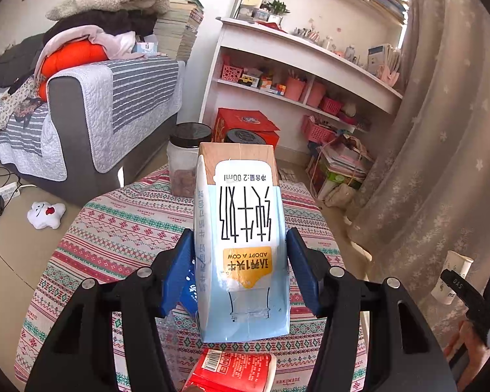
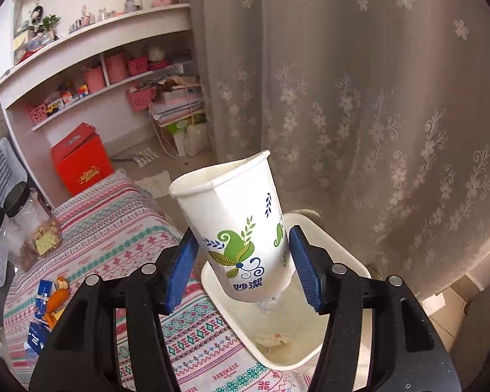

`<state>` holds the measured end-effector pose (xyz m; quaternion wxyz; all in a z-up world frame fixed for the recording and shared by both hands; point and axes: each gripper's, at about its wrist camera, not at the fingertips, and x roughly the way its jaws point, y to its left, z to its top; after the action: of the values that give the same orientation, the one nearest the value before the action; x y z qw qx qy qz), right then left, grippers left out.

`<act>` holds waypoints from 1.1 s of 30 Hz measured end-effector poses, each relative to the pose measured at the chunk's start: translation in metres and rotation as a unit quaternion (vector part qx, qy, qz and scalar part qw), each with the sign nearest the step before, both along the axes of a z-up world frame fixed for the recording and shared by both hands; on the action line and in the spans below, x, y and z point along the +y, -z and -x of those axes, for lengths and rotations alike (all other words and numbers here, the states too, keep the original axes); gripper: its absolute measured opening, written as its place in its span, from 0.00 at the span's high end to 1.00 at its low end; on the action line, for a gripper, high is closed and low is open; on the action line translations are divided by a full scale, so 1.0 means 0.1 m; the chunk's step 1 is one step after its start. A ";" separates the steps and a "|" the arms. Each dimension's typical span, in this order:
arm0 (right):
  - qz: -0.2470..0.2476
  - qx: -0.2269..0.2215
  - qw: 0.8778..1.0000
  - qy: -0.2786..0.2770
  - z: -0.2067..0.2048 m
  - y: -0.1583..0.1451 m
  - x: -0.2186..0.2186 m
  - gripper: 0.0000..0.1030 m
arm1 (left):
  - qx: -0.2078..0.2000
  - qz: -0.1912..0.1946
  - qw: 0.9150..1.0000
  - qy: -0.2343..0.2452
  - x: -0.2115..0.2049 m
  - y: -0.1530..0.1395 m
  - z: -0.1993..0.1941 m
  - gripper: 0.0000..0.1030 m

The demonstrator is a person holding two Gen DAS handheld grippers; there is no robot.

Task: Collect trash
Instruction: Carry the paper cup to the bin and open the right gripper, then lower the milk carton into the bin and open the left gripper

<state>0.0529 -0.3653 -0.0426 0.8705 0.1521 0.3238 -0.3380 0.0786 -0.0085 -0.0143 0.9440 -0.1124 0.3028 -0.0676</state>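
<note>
My left gripper point(image 1: 240, 268) is shut on a light-blue milk carton point(image 1: 241, 228) and holds it above the patterned tablecloth point(image 1: 121, 225). A red and white package point(image 1: 235, 370) lies just under the carton. My right gripper point(image 2: 243, 266) is shut on a white paper cup point(image 2: 241, 225) with green leaf print, squeezed out of round, and holds it above a white bin point(image 2: 336, 254) beside the table. Some scraps lie in the bin's bottom. The cup also shows at the right edge of the left wrist view point(image 1: 452, 276).
Two clear jars with black lids point(image 1: 187, 158) stand at the table's far end. Blue and orange wrappers point(image 2: 49, 303) lie on the cloth point(image 2: 121, 228). A red box point(image 2: 81, 160), a shelf unit point(image 1: 310, 75), a sofa point(image 1: 91, 121) and a curtain point(image 2: 375, 114) surround the table.
</note>
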 end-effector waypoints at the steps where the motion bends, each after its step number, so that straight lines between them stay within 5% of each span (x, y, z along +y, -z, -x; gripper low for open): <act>1: -0.003 -0.003 1.000 0.004 0.04 0.01 0.00 0.36 | 0.000 -0.002 1.000 0.006 -0.06 0.01 0.00 0.45; 3: 0.004 -0.018 1.000 0.016 0.11 -0.04 -0.04 0.12 | 0.000 -0.001 1.000 0.021 -0.19 0.00 0.00 0.44; 5: 0.022 -0.044 0.998 0.030 0.23 -0.14 -0.04 0.07 | -0.002 0.001 0.999 0.040 -0.32 -0.02 0.01 0.44; 13: 0.057 -0.100 0.989 0.098 0.57 -0.42 -0.38 0.07 | 0.006 0.025 0.991 0.132 -1.19 -0.09 0.02 0.44; 25: 0.021 -0.152 0.968 0.201 1.07 -0.53 -0.99 0.07 | 0.073 0.060 0.957 0.273 -2.82 -0.06 -0.05 0.44; 28: 0.012 -0.158 0.963 0.220 1.17 -0.53 -1.11 0.07 | 0.107 0.082 0.946 0.296 -3.06 0.00 -0.09 0.23; 33: 0.010 -0.163 0.963 0.213 1.20 -0.54 -1.11 0.07 | 0.110 0.086 0.950 0.278 -3.04 -0.05 -0.08 0.17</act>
<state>-0.0666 -0.4765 0.0116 0.8207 0.2619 0.1337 -0.4899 0.0863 -0.3124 -0.0093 0.8354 -0.1117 0.4171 -0.3400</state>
